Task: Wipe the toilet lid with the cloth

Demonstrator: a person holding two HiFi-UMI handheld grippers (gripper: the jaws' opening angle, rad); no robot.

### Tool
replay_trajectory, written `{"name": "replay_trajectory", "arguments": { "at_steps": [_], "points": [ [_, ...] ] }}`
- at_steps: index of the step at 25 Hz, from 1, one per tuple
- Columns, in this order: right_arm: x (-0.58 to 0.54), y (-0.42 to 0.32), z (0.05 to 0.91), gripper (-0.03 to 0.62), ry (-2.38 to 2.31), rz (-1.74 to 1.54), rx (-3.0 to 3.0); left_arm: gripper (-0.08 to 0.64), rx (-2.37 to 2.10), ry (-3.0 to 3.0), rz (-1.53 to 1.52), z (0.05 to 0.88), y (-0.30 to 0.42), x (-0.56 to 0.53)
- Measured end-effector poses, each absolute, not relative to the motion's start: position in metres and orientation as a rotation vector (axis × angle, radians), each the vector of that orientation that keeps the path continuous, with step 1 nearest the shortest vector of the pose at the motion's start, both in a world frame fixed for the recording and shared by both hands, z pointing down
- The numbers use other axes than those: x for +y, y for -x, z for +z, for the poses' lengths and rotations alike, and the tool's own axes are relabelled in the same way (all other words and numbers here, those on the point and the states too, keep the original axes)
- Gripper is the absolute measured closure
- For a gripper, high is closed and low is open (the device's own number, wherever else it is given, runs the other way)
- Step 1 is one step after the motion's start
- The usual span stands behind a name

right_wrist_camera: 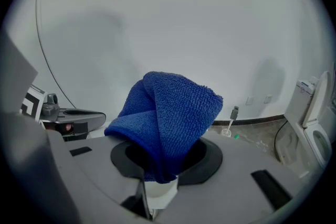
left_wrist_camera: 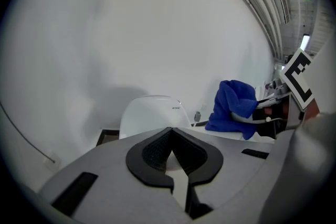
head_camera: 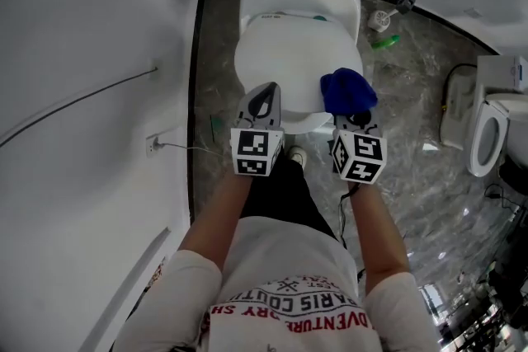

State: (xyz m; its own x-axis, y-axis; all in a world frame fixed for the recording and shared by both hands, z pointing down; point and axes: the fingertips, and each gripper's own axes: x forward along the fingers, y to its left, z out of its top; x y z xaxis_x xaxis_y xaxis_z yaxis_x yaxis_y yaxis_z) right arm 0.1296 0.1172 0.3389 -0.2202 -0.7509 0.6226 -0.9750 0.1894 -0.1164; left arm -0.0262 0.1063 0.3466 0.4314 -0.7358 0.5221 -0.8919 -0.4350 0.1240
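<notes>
A white ceramic toilet with its glossy oval lid shut stands at 12 o'clock from the person, on a grey marbled floor. The right gripper sits at the lid's 4 o'clock edge, its jaws clamped on a bunched blue terry cloth. In the right gripper view the cloth fills the space between the jaws of that gripper and folds upward out of them. In the left gripper view the cloth hangs at 2 o'clock, and its lower fold seems to rest on the lid. The left gripper hovers at the lid's 7 o'clock edge; its jaws are pressed together tip to tip with nothing between them. A white toilet brush lies on the floor at 1 o'clock from the toilet, and a second white toilet stands at 3 o'clock.
</notes>
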Motion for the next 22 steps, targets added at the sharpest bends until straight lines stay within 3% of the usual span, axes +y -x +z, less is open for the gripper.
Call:
{"name": "replay_trajectory", "arguments": {
  "at_steps": [22],
  "points": [
    [0.222, -0.12, 0.503, 0.505, -1.489, 0.842, -1.978, 0.554, -1.369, -2.088, 0.663, 0.525, 0.039, 0.212]
  ]
}}
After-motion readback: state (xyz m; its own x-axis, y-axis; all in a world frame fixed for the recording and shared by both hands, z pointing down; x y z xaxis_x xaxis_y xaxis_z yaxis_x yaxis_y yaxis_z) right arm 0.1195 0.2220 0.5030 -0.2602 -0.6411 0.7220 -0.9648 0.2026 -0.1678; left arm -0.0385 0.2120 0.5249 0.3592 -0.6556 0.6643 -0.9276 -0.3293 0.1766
